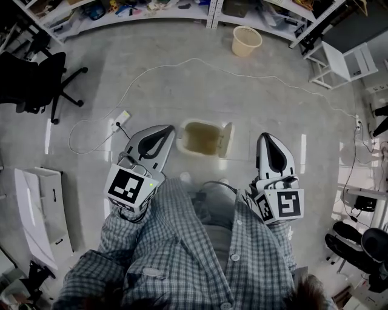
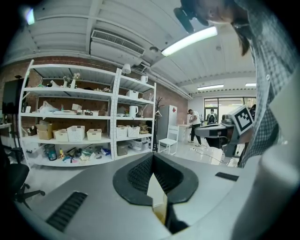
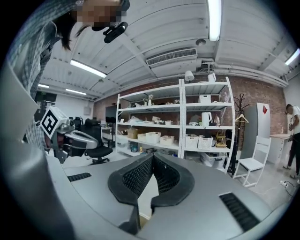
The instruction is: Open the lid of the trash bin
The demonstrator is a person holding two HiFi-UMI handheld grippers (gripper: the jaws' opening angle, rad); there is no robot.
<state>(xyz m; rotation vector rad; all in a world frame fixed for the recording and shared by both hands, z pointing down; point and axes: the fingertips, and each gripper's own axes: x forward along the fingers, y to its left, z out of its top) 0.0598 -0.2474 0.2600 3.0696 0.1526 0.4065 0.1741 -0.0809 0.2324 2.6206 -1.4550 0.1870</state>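
A small beige trash bin (image 1: 202, 124) stands on the grey floor just ahead of the person, and I look down into its brownish inside. Its lid (image 1: 225, 140) stands up along the bin's right side. My left gripper (image 1: 168, 131) hangs just left of the bin, above the floor and apart from it, jaws shut on nothing. My right gripper (image 1: 267, 138) is held to the right of the lid, also shut and empty. In the left gripper view the left gripper (image 2: 153, 158) points level at the shelves. The right gripper (image 3: 152, 156) in its own view does the same.
A beige mesh basket (image 1: 247, 40) sits by the far shelving (image 1: 151, 13). A white cable (image 1: 182, 62) runs across the floor to a power strip (image 1: 122, 115). A black office chair (image 1: 36, 79) stands far left, white panels (image 1: 36, 206) near left, a white chair (image 1: 342, 57) far right.
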